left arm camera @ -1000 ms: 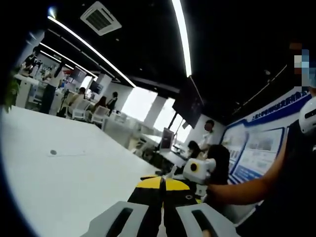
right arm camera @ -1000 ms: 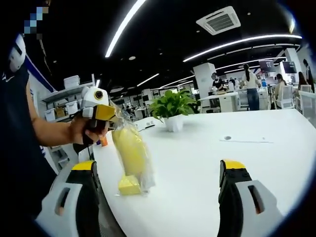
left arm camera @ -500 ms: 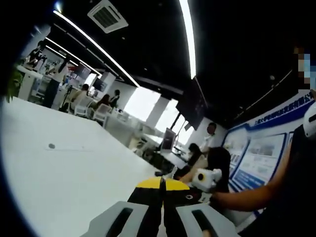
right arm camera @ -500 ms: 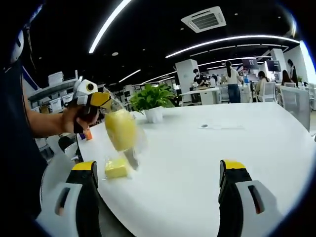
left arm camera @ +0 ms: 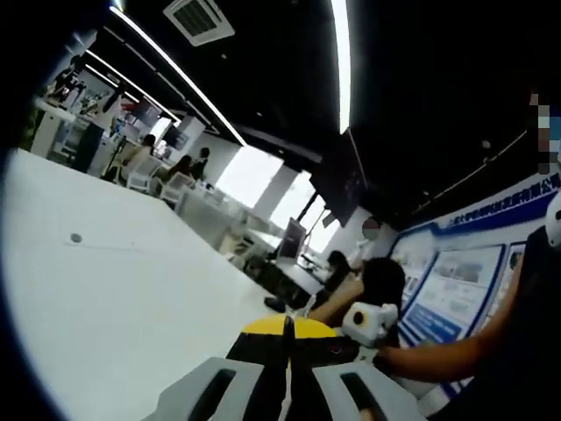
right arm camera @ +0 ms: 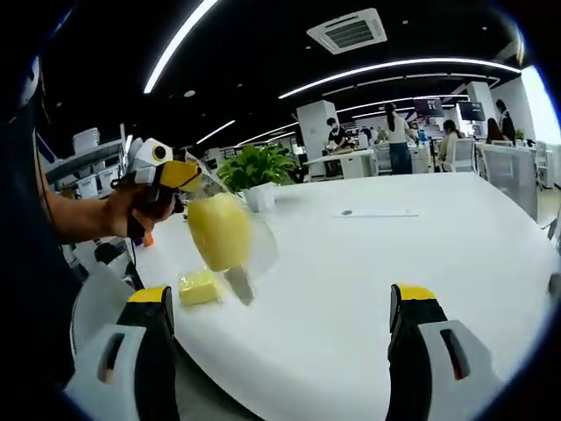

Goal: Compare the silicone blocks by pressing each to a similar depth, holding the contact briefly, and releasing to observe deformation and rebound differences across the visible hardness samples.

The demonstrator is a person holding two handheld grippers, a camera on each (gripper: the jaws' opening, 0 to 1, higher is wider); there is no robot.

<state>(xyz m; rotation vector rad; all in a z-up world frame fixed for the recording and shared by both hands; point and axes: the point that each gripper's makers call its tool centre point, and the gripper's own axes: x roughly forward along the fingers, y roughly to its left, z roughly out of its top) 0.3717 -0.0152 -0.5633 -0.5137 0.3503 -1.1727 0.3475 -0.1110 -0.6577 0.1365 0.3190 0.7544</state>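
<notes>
Blocks: one yellow block [right arm camera: 198,287] on counter [right arm camera: 368,289], one inside clear bag [right arm camera: 230,235] pinched by left tool [right arm camera: 186,175]; right tool [right arm camera: 279,326] wide open, empty.

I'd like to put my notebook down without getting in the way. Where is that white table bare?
Most of the white table is bare, from the right gripper out to the far edge. It is crowded only near the left gripper, which holds a clear bag above a loose yellow block, with the potted plant behind.

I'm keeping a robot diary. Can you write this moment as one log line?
left gripper: shut on clear bag, lifted | yellow block: on white table | right gripper: open, holding nothing
</notes>
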